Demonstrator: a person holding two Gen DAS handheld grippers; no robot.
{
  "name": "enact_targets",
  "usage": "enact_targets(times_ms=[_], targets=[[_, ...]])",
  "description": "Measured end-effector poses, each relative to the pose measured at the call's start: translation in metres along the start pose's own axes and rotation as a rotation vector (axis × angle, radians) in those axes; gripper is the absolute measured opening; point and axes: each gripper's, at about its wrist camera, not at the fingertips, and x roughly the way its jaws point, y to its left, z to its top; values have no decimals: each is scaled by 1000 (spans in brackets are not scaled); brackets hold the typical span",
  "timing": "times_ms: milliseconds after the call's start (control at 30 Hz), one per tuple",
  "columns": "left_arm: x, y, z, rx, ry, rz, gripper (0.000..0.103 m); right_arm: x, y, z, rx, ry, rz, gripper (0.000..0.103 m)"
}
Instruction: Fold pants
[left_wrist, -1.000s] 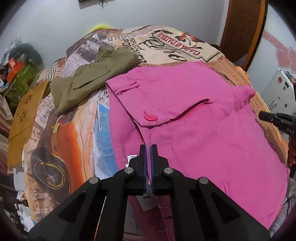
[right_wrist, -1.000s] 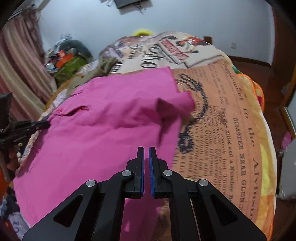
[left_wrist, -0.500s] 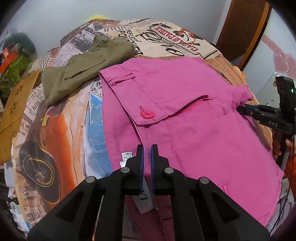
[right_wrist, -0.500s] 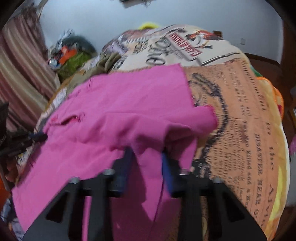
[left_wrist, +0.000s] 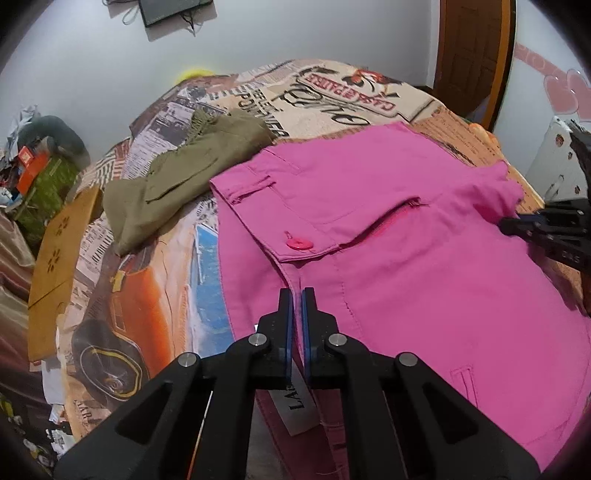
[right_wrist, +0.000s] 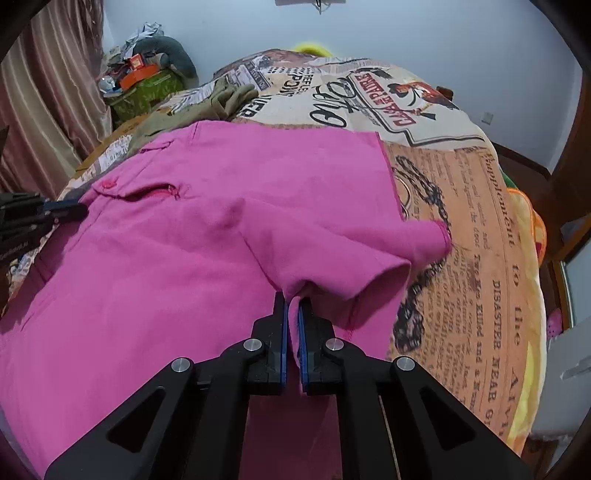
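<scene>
i see the bed cover (left_wrist: 155, 266), printed with newspaper pages and an orange car, filling the scene under both sets of jaws and running far ahead of them to the white wall. on it the pink pants (left_wrist: 406, 258) lie spread flat, reaching from under my left jaws across to my right jaws, waistband on the left side with the open fly and its zipper ahead and right of the left tips. an olive garment (left_wrist: 177, 184) sits crumpled ahead and to the left of the left jaws, just beside the pink waistband. a tan cardboard piece (left_wrist: 59, 251) lies further left at the cover's edge. my left gripper (left_wrist: 297, 295) is closed right down on the waist area, tips pressed into the pink cloth near the fly seam; whether a fold sits between them i cannot tell. a white label (left_wrist: 295, 402) shows just behind those tips. my right gripper (right_wrist: 291, 299) is clamped on a pinched fold of the pants at their right edge, cloth pulled up between the blue pads, with a folded flap just ahead and right of the tips. the pink button (left_wrist: 299, 243) lies just ahead of the left tips.
</scene>
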Motion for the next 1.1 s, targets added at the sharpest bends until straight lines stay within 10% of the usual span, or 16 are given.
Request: enact_targets(times_ms=[467, 733, 900, 1100], targets=[[-7, 19, 1, -40, 41, -1, 8, -12, -7, -8, 80, 49, 28, 7], [-27, 55, 29, -164, -43, -10, 35, -48, -31, 9, 100, -31, -32, 9], [-9, 56, 48, -184, -29, -26, 40, -42, -54, 33, 172, -91, -29, 33], [25, 44, 56, -151, 31, -41, 40, 1, -72, 47, 214, -34, -40, 33]])
